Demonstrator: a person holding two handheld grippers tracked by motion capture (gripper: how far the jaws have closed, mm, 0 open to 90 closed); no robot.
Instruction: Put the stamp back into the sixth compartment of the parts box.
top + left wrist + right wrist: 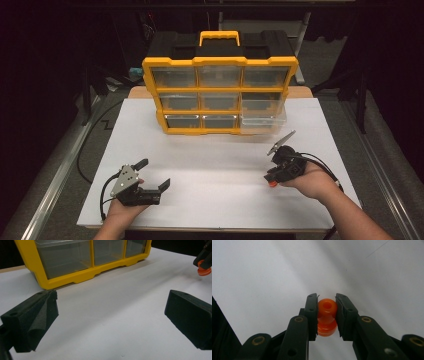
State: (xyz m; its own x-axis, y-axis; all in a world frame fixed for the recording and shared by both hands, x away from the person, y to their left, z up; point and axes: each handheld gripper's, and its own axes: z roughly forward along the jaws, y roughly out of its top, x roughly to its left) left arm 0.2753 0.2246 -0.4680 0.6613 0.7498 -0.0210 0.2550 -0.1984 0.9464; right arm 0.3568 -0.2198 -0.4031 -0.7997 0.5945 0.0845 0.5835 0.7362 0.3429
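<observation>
While my right hand-held gripper (326,312) clamps the orange spool (327,316), I judge transport underway; next, reach the organizer's open drawer (262,119); left hand-held gripper (110,317) gapes empty.

Looks like a lab or recording rig, not a home. White bench (215,170) as the landmark: blacked-out surroundings on all sides of it, dark frame legs and struts left and right of it, metal rail (52,185) running along its left edge on a grey floor, black cable (87,150) snaking off its left side. At the far end of the bench, yellow-and-black parts organizer (220,92) with clear drawers, workshop-type storage. Near edge of the bench: handheld claw devices with cables, left claw (154,174) and right claw (271,178), typical data-capture gear.
</observation>
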